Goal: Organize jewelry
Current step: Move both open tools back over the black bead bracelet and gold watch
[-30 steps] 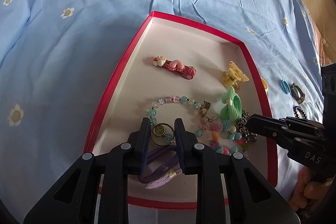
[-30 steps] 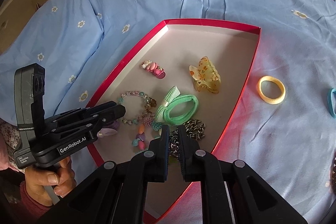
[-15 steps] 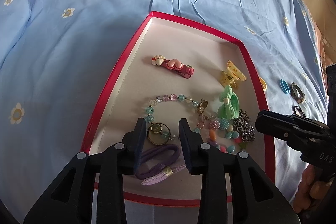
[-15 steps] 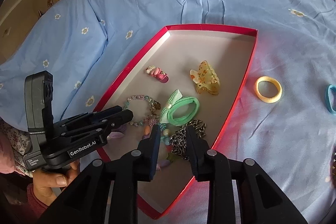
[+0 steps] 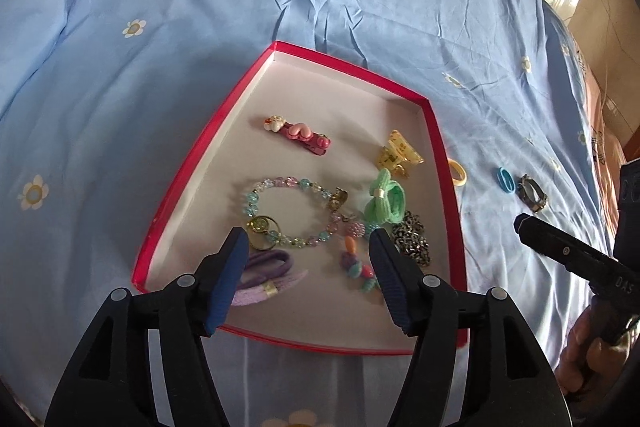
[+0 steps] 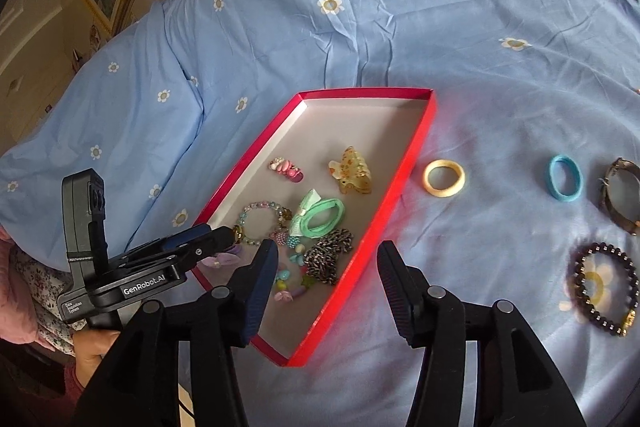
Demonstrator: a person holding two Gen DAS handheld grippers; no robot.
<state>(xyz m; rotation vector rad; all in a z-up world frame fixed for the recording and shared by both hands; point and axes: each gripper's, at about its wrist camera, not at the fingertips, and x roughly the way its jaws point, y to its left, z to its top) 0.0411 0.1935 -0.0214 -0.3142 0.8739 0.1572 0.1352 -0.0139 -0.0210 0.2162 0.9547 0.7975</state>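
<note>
The blue flowered bedspread (image 6: 400,27) carries a red-rimmed box (image 5: 180,187) holding the gathered pieces. In the right wrist view the left gripper (image 6: 224,233) hides the purple hair tie (image 5: 268,263) by the box's near left corner; the left wrist view shows it whole. Only the right view shows the dark bead bracelet (image 6: 604,287) out on the spread, well right of the box. The right gripper (image 6: 326,259) straddles the box's right edge. Both grippers' jaws have just been opening and stand apart, gripping nothing.
</note>
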